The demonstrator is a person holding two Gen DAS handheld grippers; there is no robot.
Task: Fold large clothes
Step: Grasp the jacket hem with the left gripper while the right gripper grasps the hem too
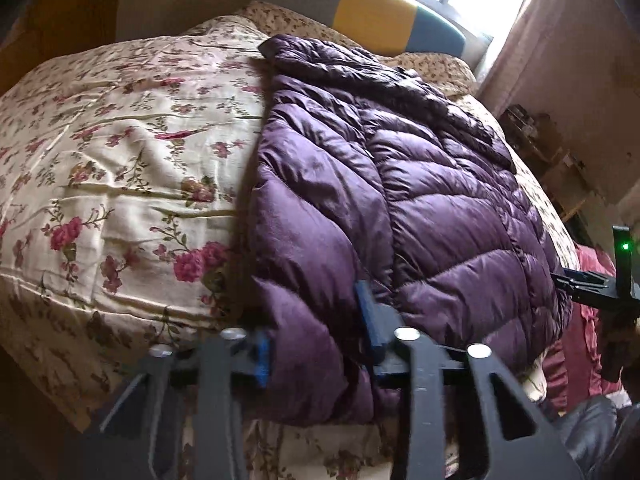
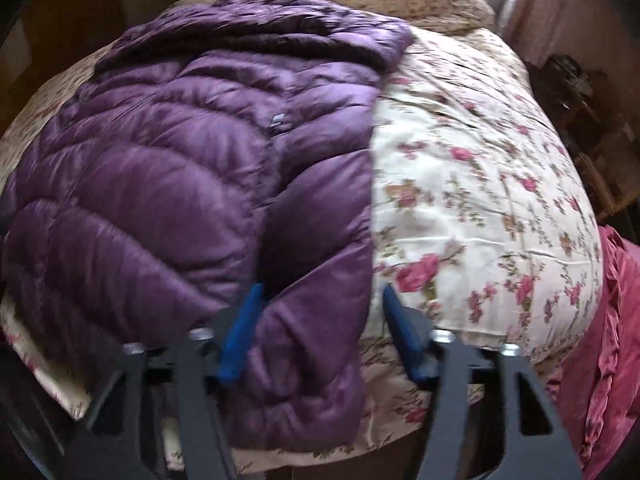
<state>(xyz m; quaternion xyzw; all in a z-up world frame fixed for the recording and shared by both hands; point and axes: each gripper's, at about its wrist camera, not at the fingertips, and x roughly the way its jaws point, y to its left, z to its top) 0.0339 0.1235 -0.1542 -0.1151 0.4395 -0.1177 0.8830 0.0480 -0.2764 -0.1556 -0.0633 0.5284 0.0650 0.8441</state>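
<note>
Left tool (image 1: 316,344) and right tool (image 2: 320,336) both spread wide, each straddling a bottom hem corner of the purple puffer jacket (image 1: 400,184), fabric between the blue fingers (image 1: 370,320) but not pinched yet; likely set at the two corners so the hem can be lifted evenly for a fold. Jacket lies flat on the floral bed cover (image 1: 120,152), collar toward the headboard (image 1: 380,12), quilted, shiny, puffy, hem hanging slightly over the near bed edge
</note>
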